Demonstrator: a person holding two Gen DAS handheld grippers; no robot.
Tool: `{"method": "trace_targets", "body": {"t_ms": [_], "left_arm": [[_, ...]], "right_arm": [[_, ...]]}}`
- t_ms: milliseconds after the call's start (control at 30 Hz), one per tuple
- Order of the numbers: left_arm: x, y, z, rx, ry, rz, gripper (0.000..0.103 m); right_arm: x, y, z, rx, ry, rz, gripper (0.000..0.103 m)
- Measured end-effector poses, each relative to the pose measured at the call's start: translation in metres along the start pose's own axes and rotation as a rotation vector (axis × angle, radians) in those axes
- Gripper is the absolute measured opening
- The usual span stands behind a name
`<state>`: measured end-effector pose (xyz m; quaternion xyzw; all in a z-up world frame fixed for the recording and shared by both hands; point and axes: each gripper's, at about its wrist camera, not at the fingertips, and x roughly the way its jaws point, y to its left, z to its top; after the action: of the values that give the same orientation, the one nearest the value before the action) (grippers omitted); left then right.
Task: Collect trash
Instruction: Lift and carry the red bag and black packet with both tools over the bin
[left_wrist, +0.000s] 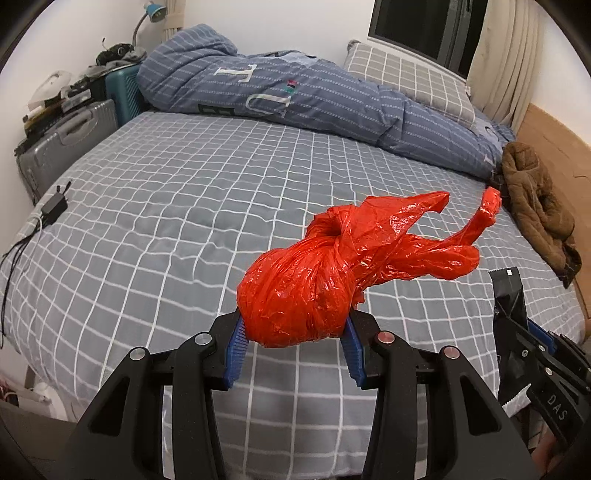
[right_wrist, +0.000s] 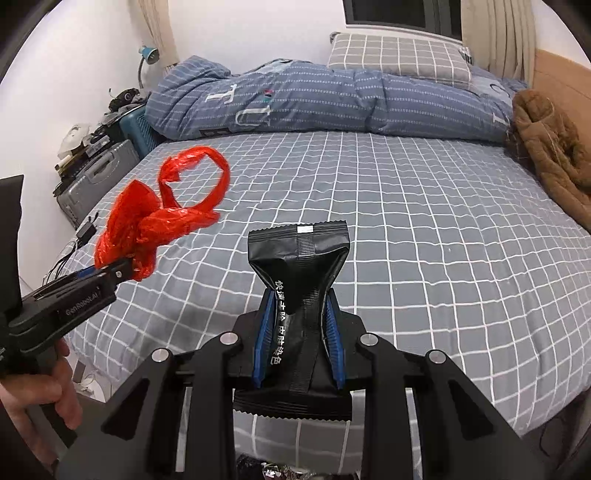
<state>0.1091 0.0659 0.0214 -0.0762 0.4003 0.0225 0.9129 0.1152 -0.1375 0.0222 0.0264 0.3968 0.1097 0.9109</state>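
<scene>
Left wrist view shows, furthest left of the bed (left_wrist: 184, 206) with its grey white-checked cover, a grey hard-shell suitcase (left_wrist: 62, 144) with clutter piled on top of it, and a black charger with cables (left_wrist: 53, 208) lying on the bed's left edge. Toward the middle, the left gripper (left_wrist: 295, 332) is clenched on a knotted red plastic bag (left_wrist: 314, 291), its blue pads pressing the bulging bundle from both sides; what fills the bag cannot be seen, and its loose handles trail rightward above the bed. Behind it a folded blue striped duvet (left_wrist: 295, 96) lies along the bed's far side, a brown jacket (left_wrist: 535, 206) on the right edge. Right wrist view shows the right gripper (right_wrist: 299, 332) grasping a crumpled black foil packet (right_wrist: 299, 258) at its pinched waist, held upright over the bed.
</scene>
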Motion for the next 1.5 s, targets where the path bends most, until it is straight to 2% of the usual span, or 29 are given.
{"method": "trace_targets", "body": {"t_ms": [367,667,1167,1500], "left_arm": [[-0.044,0.002,-0.036,-0.006,0.006,-0.010,0.043],[-0.069,0.004,-0.072,0.003,0.027,-0.014,0.043],[-0.071,0.013,-0.145,0.001,0.106,-0.017,0.043],[-0.062,0.023,-0.201,-0.013,0.158,-0.006,0.043]], "right_arm": [[-0.052,0.006,-0.025,-0.001,-0.014,-0.013,0.026],[-0.075,0.010,-0.054,-0.002,-0.009,-0.023,0.026],[-0.082,0.027,-0.117,-0.028,0.032,-0.030,0.026],[-0.070,0.029,-0.170,-0.029,0.083,-0.028,0.026]]}}
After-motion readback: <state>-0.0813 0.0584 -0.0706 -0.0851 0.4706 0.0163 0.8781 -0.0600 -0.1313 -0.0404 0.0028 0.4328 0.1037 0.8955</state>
